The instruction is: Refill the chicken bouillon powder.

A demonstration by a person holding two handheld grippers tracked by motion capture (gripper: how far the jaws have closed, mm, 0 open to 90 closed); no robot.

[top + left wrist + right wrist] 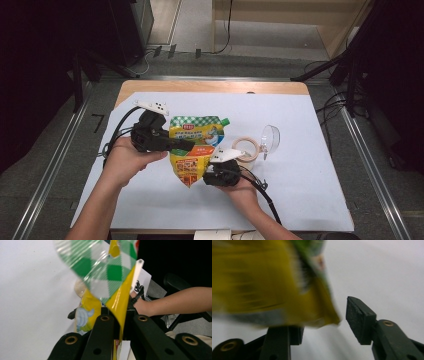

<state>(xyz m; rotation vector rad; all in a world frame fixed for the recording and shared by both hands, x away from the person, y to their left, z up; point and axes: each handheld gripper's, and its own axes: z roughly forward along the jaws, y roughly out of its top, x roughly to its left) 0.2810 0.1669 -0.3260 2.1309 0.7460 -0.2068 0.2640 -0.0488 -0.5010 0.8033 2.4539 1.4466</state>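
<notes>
A yellow pouch (195,131) with a green-checked top and a green cap hangs tilted above the white table cover (310,190). My left gripper (186,145) is shut on the pouch's left edge; in the left gripper view the yellow film (100,267) is pinched between the closed jaws of the left gripper (122,321). My right gripper (205,176) sits at the pouch's lower right corner. In the right gripper view, that blurred corner (262,282) lies over the left jaw, and the right pad (359,317) stands clear of it, leaving the right gripper (324,327) open.
A wooden ring (246,148) and a clear plastic piece (270,137) lie on the cover just right of the pouch. Bare cover stretches to the right and front. In the left gripper view, the person's other hand (147,307) and forearm reach in from the right.
</notes>
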